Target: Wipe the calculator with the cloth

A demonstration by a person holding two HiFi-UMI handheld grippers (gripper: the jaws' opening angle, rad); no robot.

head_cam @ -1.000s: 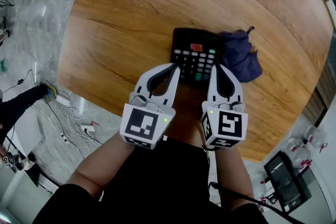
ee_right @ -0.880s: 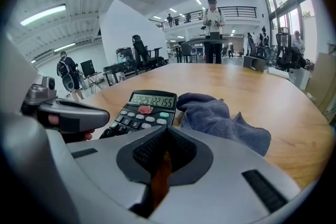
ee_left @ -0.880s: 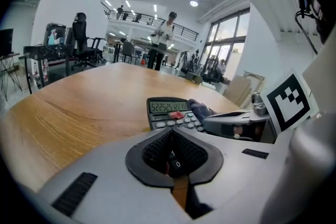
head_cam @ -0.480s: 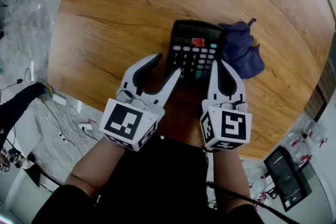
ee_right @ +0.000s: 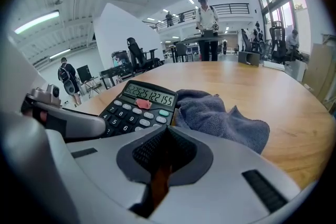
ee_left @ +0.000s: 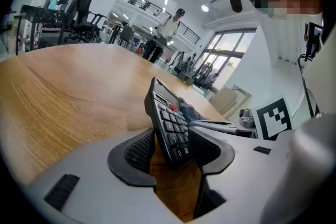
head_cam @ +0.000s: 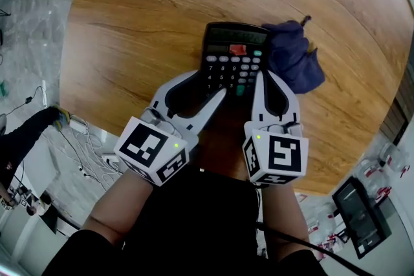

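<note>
step: likely pre-wipe, before cloth pickup | left gripper (head_cam: pixel 207 83): just opened wide, released, straddling near corner of calculator (head_cam: pixel 234 55) without pressing | right gripper (head_cam: pixel 263 78): clenched, empty | cloth (head_cam: pixel 292 61): just ahead-right of right gripper, beside calculator | next: probably open right, reach forward, pinch cloth

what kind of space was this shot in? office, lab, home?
Likely an open-plan office or lab hall, not a home. Cues: office chairs beyond the wooden table, a railed upper gallery under rows of ceiling lights, and loose cables on the pale floor.
</note>
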